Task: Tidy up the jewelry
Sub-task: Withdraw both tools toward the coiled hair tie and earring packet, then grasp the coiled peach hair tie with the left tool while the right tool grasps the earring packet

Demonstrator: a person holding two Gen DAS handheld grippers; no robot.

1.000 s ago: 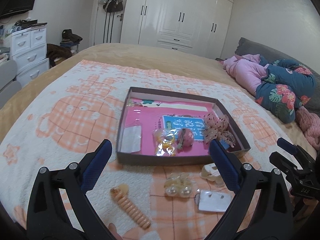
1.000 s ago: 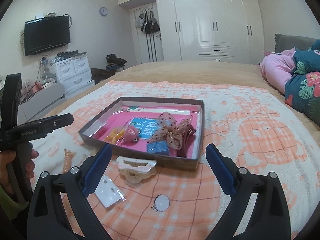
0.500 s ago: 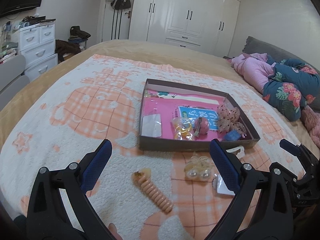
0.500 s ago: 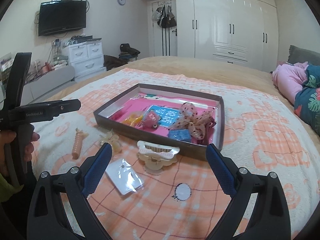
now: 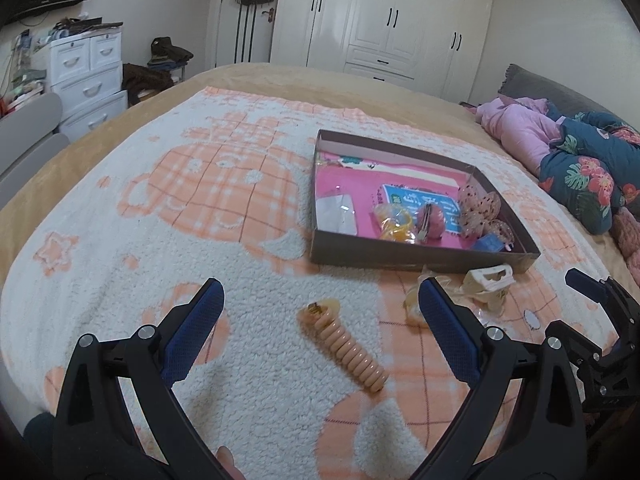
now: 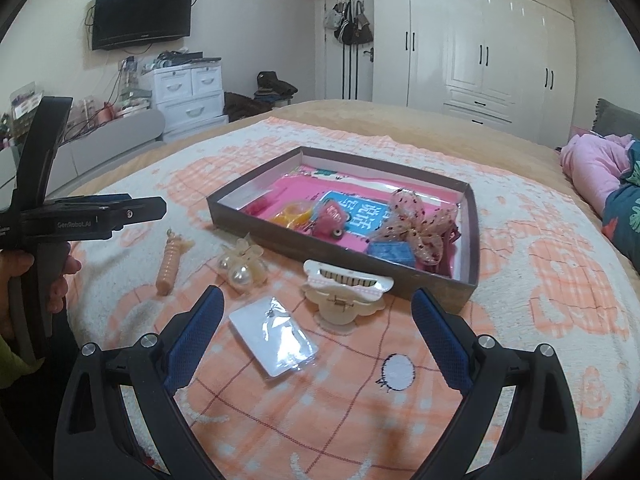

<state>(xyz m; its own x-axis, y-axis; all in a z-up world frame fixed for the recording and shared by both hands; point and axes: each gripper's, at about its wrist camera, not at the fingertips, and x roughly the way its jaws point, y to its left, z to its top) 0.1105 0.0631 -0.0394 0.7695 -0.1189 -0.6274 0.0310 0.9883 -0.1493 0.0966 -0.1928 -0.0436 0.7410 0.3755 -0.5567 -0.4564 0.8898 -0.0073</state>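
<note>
Left wrist view: the left gripper (image 5: pixel 318 332) hung wide and empty at the bottom of the frame, above a blanket (image 5: pixel 160 240) patterned in orange and white that covered the bed. A ribbed peach hair clip (image 5: pixel 344 344) lay on the blanket between the 2 blue pads (image 5: pixel 192 336), slanting toward the lower right and touching neither. Right of center sat the tray (image 5: pixel 400 258), a shallow brown box with a pink floor. Inside it, from left to right along the near wall, were a clear packet (image 5: pixel 338 212), a yellow item (image 5: pixel 394 222), a pink item (image 5: pixel 432 220), a dotted bow (image 5: pixel 480 208) and a small blue block (image 5: pixel 490 244). Just outside the near wall lay a cream claw clip (image 5: pixel 490 280). The right gripper (image 5: pixel 600 320) showed at the right edge, seen from the side.

In the right wrist view, the right gripper (image 6: pixel 316 332) was also spread wide, holding nothing, low in the frame. Between its fingers (image 6: pixel 196 332) lay a white card in clear wrap (image 6: pixel 274 336) and, just beyond it, the cream claw clip (image 6: pixel 342 294), close against the tray (image 6: pixel 340 256) wall. A clip with 2 pearls (image 6: pixel 244 268) lay left of that, and the peach hair clip (image 6: pixel 170 266) further left. The left gripper (image 6: pixel 132 208) crossed the left edge, held by a hand (image 6: pixel 24 280). The bow (image 6: pixel 416 224) and blue block (image 6: pixel 390 250) sat at the tray's near right corner.
</note>
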